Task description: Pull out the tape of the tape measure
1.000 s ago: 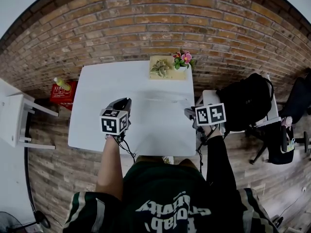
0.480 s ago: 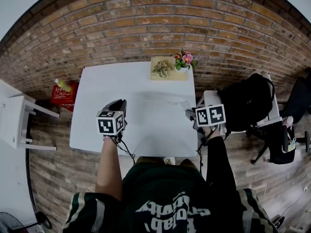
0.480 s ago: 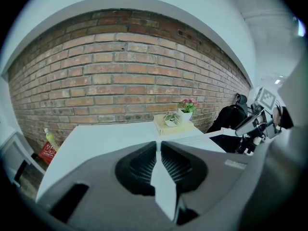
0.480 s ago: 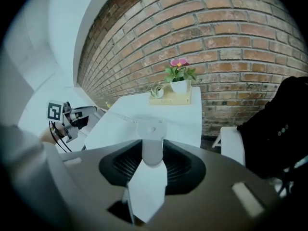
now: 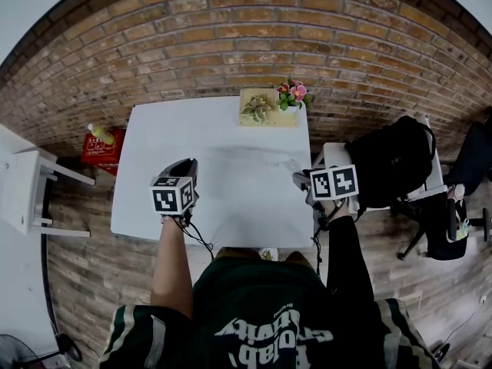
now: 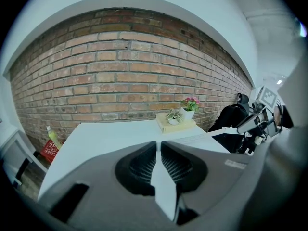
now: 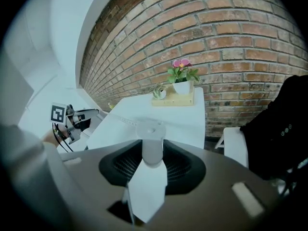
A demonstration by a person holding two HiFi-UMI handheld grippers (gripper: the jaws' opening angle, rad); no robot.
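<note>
My right gripper (image 5: 301, 180) (image 7: 152, 153) is shut on the tape measure's pale round case (image 7: 150, 131) at the white table's (image 5: 154, 206) right edge. My left gripper (image 5: 186, 174) (image 6: 158, 146) hangs over the table's left front part. Its jaws stand almost together on the thin white end of the tape. The tape (image 6: 202, 137) (image 7: 122, 120) runs out flat over the table from one gripper to the other. In the head view it shows only as a faint line. Each gripper view shows the other gripper across the table: the right gripper (image 6: 255, 124), the left gripper (image 7: 72, 119).
A tan block (image 5: 261, 114) with a small succulent and a pot of pink flowers (image 5: 290, 94) sits at the table's far edge by the brick wall. A black backpack (image 5: 388, 160) rests on a white chair to the right. A red crate (image 5: 100, 146) and a white stool (image 5: 23, 191) stand to the left.
My left gripper has drifted left and slightly toward the table's near edge with the tape end in it. The right gripper has kept still.
</note>
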